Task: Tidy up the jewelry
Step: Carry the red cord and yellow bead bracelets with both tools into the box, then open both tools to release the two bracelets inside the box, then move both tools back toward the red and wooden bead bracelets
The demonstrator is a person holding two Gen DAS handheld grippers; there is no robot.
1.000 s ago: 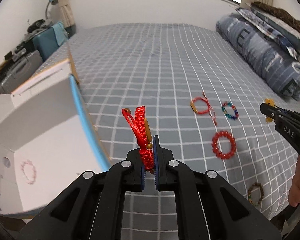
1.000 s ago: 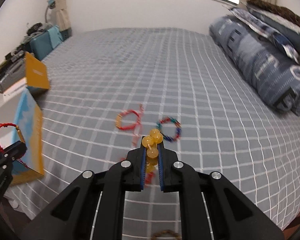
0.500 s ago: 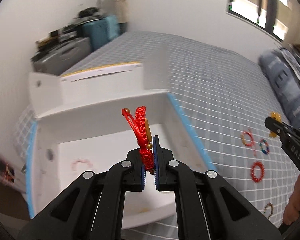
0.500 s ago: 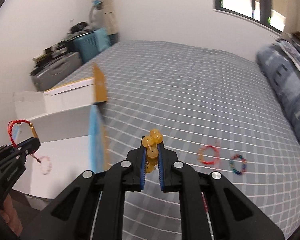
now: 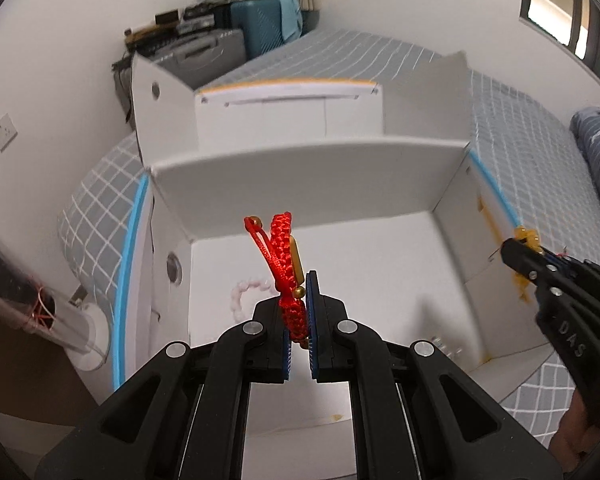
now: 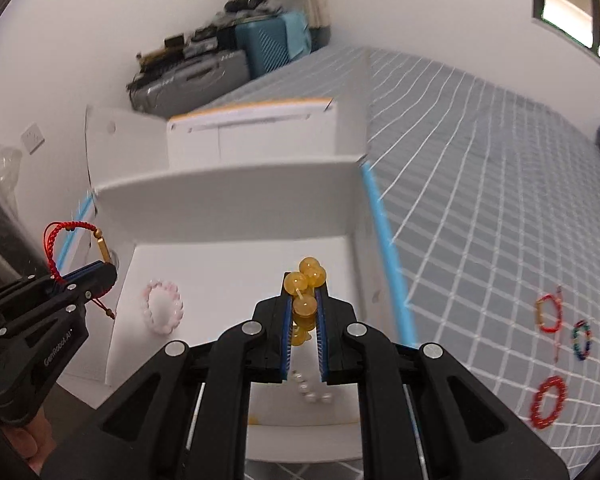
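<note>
My left gripper (image 5: 299,280) is shut on a red braided bracelet (image 5: 282,256) with a gold bar, held above the open white box (image 5: 312,184). It also shows in the right wrist view (image 6: 108,270). My right gripper (image 6: 304,292) is shut on a yellow bead bracelet (image 6: 305,280), over the box (image 6: 228,208) interior; it shows at the box's right wall in the left wrist view (image 5: 516,248). A pink bead bracelet (image 6: 162,306) and a white bead bracelet (image 6: 312,392) lie on the box floor.
The box sits on the grey checked bed (image 6: 480,160). A red cord bracelet (image 6: 548,314), a multicolour bead bracelet (image 6: 581,340) and a red bead bracelet (image 6: 548,402) lie on the bed to the right. Suitcases (image 6: 228,60) stand by the wall.
Both grippers have swung left from over the bed to above the open white box, each still holding its bracelet.
</note>
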